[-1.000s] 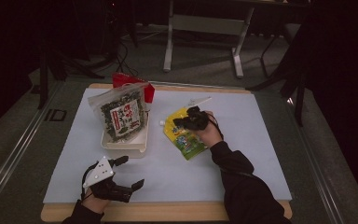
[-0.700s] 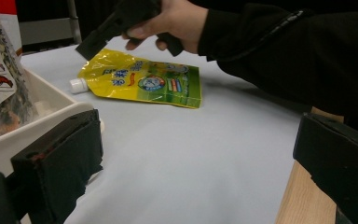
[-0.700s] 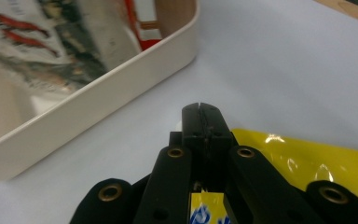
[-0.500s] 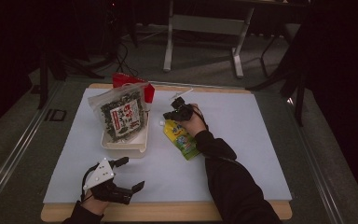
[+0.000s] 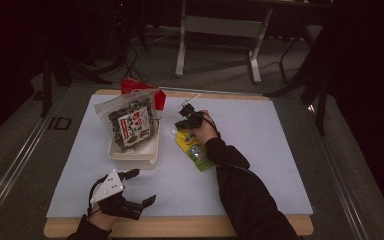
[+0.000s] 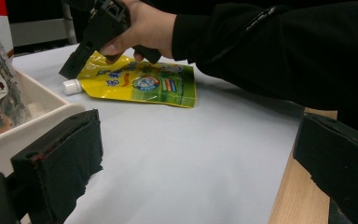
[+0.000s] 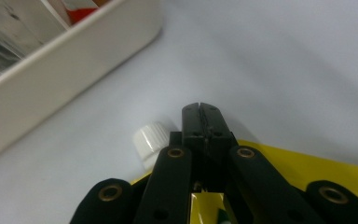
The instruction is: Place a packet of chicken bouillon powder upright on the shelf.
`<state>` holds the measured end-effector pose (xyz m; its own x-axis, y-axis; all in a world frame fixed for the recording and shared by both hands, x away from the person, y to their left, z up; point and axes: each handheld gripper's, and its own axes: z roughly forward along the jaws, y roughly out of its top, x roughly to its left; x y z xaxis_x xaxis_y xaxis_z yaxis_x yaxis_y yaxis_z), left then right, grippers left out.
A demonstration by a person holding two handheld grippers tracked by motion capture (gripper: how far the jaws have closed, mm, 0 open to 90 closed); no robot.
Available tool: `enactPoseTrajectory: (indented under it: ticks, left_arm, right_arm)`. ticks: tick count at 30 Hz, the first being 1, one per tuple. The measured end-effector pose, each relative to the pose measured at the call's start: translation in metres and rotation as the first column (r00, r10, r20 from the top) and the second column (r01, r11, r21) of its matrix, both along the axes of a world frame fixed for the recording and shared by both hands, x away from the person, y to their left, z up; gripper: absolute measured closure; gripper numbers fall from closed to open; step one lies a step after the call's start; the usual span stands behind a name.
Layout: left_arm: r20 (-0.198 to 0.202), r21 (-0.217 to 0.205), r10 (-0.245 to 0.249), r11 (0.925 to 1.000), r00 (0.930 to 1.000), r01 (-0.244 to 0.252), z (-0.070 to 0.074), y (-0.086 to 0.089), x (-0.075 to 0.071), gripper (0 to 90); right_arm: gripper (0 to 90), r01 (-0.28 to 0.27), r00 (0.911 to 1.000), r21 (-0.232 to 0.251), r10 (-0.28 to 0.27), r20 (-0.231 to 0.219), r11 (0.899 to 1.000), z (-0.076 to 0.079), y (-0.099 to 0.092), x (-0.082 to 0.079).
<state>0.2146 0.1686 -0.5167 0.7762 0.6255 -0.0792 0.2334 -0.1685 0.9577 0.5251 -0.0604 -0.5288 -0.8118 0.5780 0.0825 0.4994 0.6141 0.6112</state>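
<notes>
A yellow-green spouted pouch [image 5: 195, 148] lies flat on the white mat, its white cap [image 7: 150, 140] pointing toward the tray. My right gripper [image 5: 186, 120] is shut, and its tips [image 7: 201, 122] rest at the pouch's top edge [image 6: 135, 81] right beside the cap. I see nothing between the jaws. My left gripper [image 5: 141, 186] stands open near the table's front edge, well apart from the pouch. In the left gripper view its two black jaws spread wide over bare mat [image 6: 200, 158].
A white tray [image 5: 132, 155] left of the pouch holds a leaning bag of dark snack [image 5: 129, 120]. A red box [image 5: 130, 85] stands behind it. The wooden table edge [image 6: 293, 186] runs along the front. A dark floor and a bench frame [image 5: 220, 30] lie beyond.
The right gripper has moved left from the pouch's middle to its capped top end. The pouch now lies turned, with its cap nearer the tray. The left gripper has stayed put.
</notes>
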Motion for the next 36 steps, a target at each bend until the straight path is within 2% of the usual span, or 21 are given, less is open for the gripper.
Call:
enactPoseTrajectory:
  ticks: [1, 3, 5, 7, 9, 18, 20, 24, 32, 36]
  left_arm:
    - [0.0, 0.002, 0.0, 1.0, 1.0, 0.0, 0.0, 0.0, 0.0, 2.5]
    - [0.0, -0.002, 0.0, 1.0, 1.0, 0.0, 0.0, -0.001, 0.0, 2.4]
    - [0.003, 0.004, 0.0, 1.0, 1.0, 0.0, 0.0, -0.001, 0.001, 2.4]
    - [0.004, 0.004, -0.001, 1.0, 1.0, 0.001, 0.0, -0.001, 0.001, 2.4]
    - [0.001, 0.008, -0.003, 1.0, 1.0, 0.003, 0.0, -0.001, 0.001, 2.4]
    - [0.001, 0.006, -0.002, 1.0, 1.0, 0.002, 0.0, 0.0, 0.001, 2.5]
    - [0.001, 0.009, -0.004, 1.0, 1.0, 0.004, 0.0, 0.0, 0.001, 2.4]
    - [0.001, 0.007, -0.003, 1.0, 1.0, 0.003, 0.0, 0.0, 0.001, 2.4]
    - [-0.001, 0.006, -0.012, 0.9999, 0.9999, 0.012, 0.0, -0.001, 0.001, 2.4]
    - [-0.006, 0.006, -0.014, 0.9999, 0.9999, 0.014, -0.001, -0.002, 0.002, 2.5]
  right_arm:
    - [89.9, 0.006, 1.0, -0.02, -0.006, 0.003, 1.0, 0.0, -0.004, 0.0]
    - [89.9, 0.014, 0.9999, -0.025, -0.014, -0.002, 1.0, 0.0, -0.01, 0.002]
    - [89.8, 0.003, 1.0, 0.015, -0.003, -0.009, 1.0, 0.001, -0.014, 0.004]
    - [89.8, 0.004, 0.9999, 0.015, -0.004, -0.014, 1.0, 0.001, -0.014, 0.004]
    - [89.8, -0.02, 0.9997, 0.038, 0.02, -0.011, 0.999, 0.001, -0.007, 0.003]
    - [88.9, -0.021, 0.9997, -0.008, 0.022, 0.009, 1.0, 0.0, 0.01, 0.006]
    - [88.4, -0.018, 0.9994, -0.052, 0.02, 0.028, 0.998, -0.001, 0.012, 0.008]
    - [89.7, -0.001, 1.0, -0.038, 0.001, 0.008, 0.999, -0.002, 0.009, 0.009]
    - [90.0, 0.001, 1.0, -0.065, 0.0, 0.004, 0.998, -0.003, 0.005, 0.008]
    - [90.0, 0.024, 0.9997, -0.076, -0.024, 0.007, 0.997, -0.002, -0.005, 0.005]
